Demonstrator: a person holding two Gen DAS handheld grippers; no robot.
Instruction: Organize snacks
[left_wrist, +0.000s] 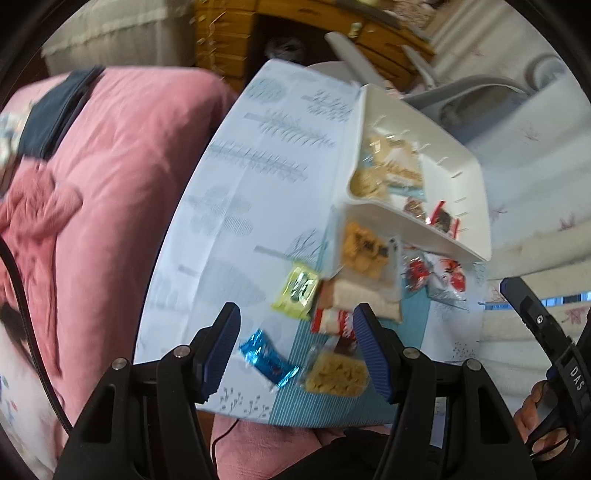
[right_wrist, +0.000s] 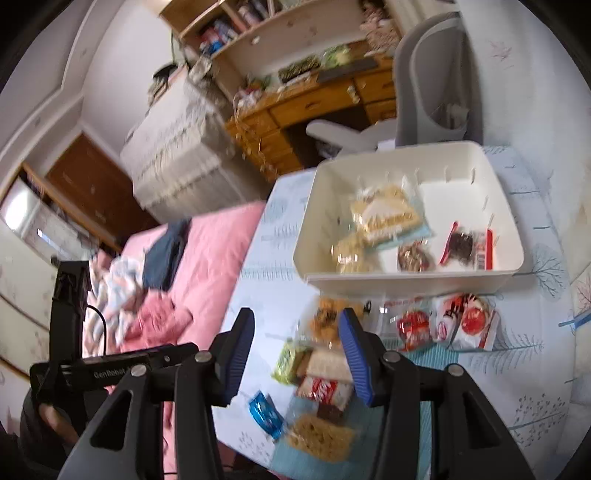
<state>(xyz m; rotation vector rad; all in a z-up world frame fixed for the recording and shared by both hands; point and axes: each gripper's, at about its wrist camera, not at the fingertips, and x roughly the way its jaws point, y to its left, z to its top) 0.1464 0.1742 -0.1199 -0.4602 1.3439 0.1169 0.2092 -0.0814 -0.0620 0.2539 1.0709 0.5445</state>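
Several wrapped snacks (left_wrist: 332, 314) are seen scattered on the leaf-patterned desk (left_wrist: 240, 221) beneath the left claw (left_wrist: 295, 350), which is held half-spread and empty. From the right wrist, the right claw (right_wrist: 297, 354) is likewise parted and empty; one packet should be straddled squarely, then carried to the white plastic bin (right_wrist: 406, 280).

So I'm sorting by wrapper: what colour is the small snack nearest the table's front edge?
Shiny blue wrapper, clearest in the left wrist view.

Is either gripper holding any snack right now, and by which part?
Nothing is held. The left gripper and right gripper both hang open above loose snack packets on the table.
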